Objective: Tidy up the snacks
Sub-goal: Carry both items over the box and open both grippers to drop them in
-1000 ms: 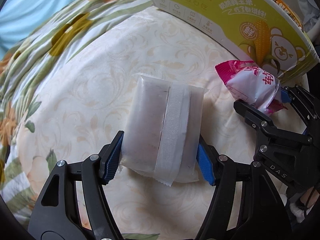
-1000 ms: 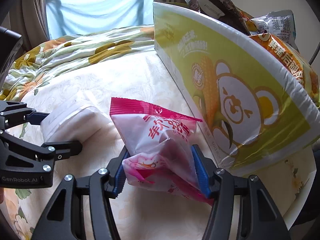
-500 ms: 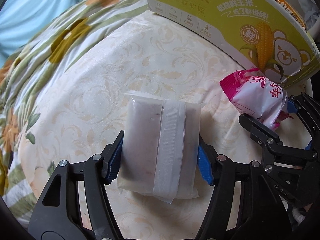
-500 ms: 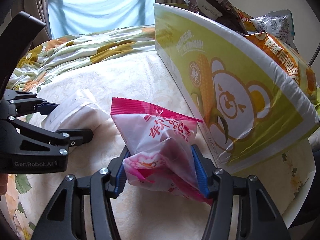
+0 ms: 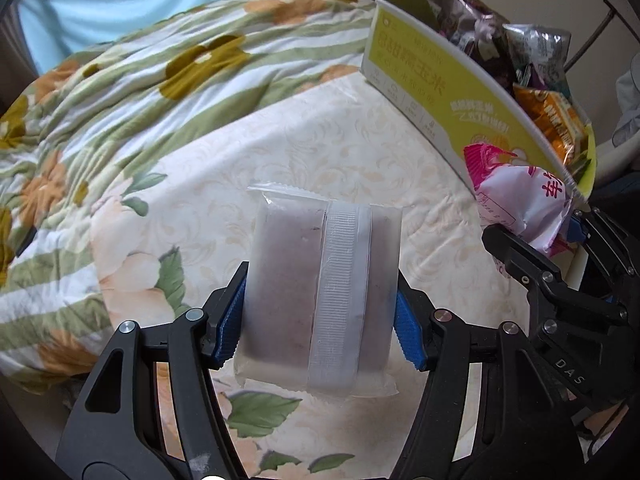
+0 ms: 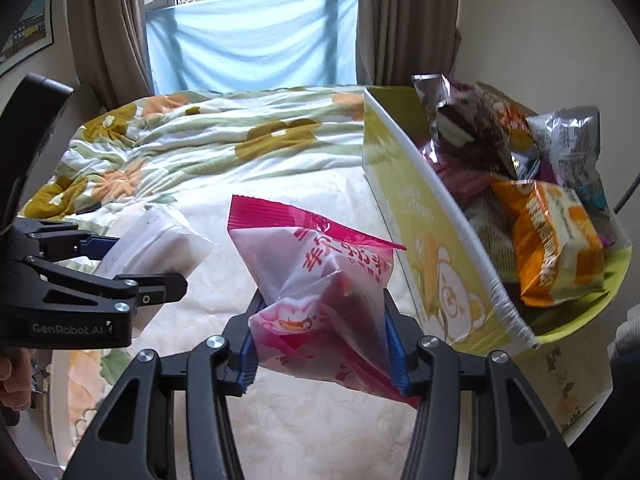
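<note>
while both claws hang above the bed (image 5: 224, 152), there are two of them and each has one packet. the left claw (image 5: 320, 320) grips a clear packet (image 5: 320, 292) squarely between its blue pads, the packet upright in the grip with its white seam strip facing out and its ends sticking out past the pads above and below. the right claw (image 6: 320, 340) has a pink packet (image 6: 316, 280) crumpled between its pads, its jaws closing tighter on it, the pink top edge fanning out above the fingers. the two packets sit side by side, near but apart, the pink one just beside the box (image 6: 432, 248). one yellow-green box stands on the bed's right, open-topped, with several snack bags in it; an orange bag (image 6: 560, 240) lies nearest. one floral quilt (image 5: 100, 128) is bunched behind.
</note>
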Demonstrator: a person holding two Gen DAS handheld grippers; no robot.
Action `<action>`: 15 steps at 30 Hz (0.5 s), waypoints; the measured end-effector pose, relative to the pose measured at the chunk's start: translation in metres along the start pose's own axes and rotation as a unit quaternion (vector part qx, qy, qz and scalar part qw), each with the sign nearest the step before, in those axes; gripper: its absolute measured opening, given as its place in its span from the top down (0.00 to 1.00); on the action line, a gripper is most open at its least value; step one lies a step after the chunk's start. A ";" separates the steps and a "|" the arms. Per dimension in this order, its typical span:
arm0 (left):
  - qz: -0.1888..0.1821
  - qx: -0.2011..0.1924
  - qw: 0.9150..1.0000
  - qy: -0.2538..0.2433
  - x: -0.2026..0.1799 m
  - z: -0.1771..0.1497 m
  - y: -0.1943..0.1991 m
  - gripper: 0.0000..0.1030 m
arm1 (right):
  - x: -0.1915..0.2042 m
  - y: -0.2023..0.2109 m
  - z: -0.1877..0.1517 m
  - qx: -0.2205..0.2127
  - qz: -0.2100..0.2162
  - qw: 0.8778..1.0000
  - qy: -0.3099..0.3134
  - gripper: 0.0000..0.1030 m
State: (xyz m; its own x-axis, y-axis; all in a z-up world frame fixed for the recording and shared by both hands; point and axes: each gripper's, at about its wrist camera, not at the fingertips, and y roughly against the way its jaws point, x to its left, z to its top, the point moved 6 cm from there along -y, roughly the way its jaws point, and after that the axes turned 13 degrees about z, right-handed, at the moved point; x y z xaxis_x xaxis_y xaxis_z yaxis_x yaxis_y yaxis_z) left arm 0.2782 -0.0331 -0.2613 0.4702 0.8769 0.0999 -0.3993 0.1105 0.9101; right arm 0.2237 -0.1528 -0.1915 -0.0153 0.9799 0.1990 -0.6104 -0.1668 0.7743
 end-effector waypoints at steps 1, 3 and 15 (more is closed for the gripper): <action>0.001 -0.006 1.000 0.004 0.001 0.003 0.010 0.41 | 0.002 0.011 0.006 -0.006 0.010 1.000 0.000 0.54; 0.004 -0.020 1.000 0.011 -0.001 0.013 0.031 0.41 | 0.002 0.032 0.020 -0.018 0.025 1.000 0.000 0.54; -0.016 -0.085 0.996 0.033 -0.114 0.099 0.116 0.41 | -0.107 0.141 0.066 -0.054 0.014 0.998 0.015 0.54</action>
State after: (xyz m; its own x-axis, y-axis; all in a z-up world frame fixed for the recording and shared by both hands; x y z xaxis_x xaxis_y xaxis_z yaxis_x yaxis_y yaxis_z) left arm 0.2559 -0.1668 -0.1270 0.4341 0.9000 0.0407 -0.5147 0.2107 0.8310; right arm 0.1913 -0.2882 -0.0637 -0.0572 0.9781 0.2001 -0.6909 -0.1835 0.6993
